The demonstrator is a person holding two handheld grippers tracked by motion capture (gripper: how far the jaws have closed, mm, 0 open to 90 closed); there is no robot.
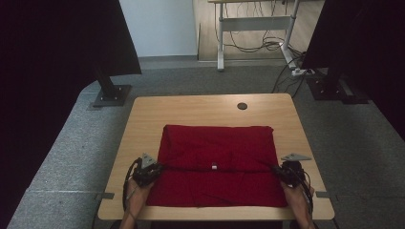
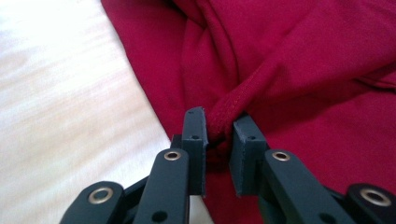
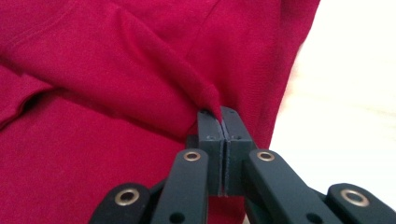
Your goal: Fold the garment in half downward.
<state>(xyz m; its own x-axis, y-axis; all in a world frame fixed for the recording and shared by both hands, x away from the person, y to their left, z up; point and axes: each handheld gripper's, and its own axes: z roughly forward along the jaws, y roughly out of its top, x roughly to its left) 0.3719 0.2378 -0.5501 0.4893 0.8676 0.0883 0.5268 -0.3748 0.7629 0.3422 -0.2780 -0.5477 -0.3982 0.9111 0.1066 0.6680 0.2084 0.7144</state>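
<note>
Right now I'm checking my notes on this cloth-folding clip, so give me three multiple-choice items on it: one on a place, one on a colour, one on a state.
1. Where does the round dark disc sit on the table?
A. Near the far edge, beyond the cloth
B. On top of the cloth
C. At the near left corner

2. What colour is the cloth?
A. Blue
B. Red
C. White

3. How does the right gripper stand?
A. Wide open above bare wood
B. Shut on a fold of the cloth
C. Shut on the disc

Answers:
1 A: in the high view the disc lies on bare wood past the cloth's far edge.
2 B: all three views show it deep red.
3 B: in the right gripper view the jaws meet with a ridge of red fabric pinched between them.
</note>
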